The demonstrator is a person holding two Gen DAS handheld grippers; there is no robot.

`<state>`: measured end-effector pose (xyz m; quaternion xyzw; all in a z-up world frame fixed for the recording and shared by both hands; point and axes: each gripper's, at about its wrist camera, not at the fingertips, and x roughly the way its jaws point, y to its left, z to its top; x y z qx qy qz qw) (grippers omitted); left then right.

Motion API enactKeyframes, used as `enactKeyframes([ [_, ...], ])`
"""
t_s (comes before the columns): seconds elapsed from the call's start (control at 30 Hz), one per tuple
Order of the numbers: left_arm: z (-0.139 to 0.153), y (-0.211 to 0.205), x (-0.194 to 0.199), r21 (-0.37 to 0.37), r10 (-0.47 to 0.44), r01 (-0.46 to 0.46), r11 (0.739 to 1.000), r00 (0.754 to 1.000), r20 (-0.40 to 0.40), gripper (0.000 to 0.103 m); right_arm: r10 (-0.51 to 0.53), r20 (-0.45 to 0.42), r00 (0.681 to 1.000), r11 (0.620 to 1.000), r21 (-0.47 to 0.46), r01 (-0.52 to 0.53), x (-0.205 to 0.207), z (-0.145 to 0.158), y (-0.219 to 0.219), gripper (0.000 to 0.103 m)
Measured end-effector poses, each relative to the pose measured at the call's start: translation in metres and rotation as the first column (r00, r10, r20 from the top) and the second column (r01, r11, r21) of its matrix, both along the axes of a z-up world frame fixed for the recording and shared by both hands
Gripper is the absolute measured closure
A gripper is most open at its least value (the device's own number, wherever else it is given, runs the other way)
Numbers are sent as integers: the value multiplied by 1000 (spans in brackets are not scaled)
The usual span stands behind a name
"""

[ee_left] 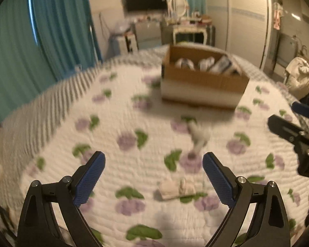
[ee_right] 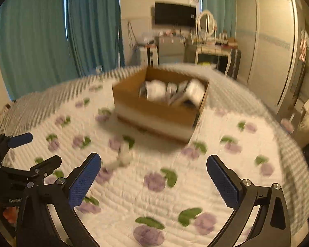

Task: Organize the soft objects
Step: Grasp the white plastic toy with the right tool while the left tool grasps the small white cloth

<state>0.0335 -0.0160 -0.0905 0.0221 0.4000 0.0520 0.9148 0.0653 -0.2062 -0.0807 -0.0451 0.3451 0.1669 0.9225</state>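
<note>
While both hang low over the white quilt with purple flowers (ee_left: 146, 173), the left gripper (ee_left: 153, 160) and right gripper (ee_right: 153, 162) are wide apart, holding nothing, pointing toward the brown cardboard box (ee_right: 154, 111).

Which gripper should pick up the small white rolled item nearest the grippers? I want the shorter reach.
Left. The small white rolled cloth lies just ahead between the open left gripper; the right wrist view doesn't show it before the open right gripper.
</note>
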Motion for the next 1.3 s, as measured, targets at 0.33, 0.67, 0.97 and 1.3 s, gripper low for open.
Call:
enactKeyframes([
  [0.33, -57, -13, 3, -64, -49, 41, 997, 991, -123, 8, -16, -140, 990, 1000, 25, 20, 20, -63, 10, 0],
  [0.67, -82, -5, 15, -183, -98, 53, 982, 965, -245, 47, -10, -146, 989, 1000, 6, 11, 20, -67, 16, 0],
  [0.97, -47, 19, 15, -162, -53, 27, 986, 987, -154, 47, 76, -129, 989, 997, 9, -75, 28, -53, 30, 0],
  [1.3, -36, 49, 54, -68, -15, 8, 998, 996, -92, 47, 165, -244, 956, 986, 7, -168, 76, -79, 77, 11],
])
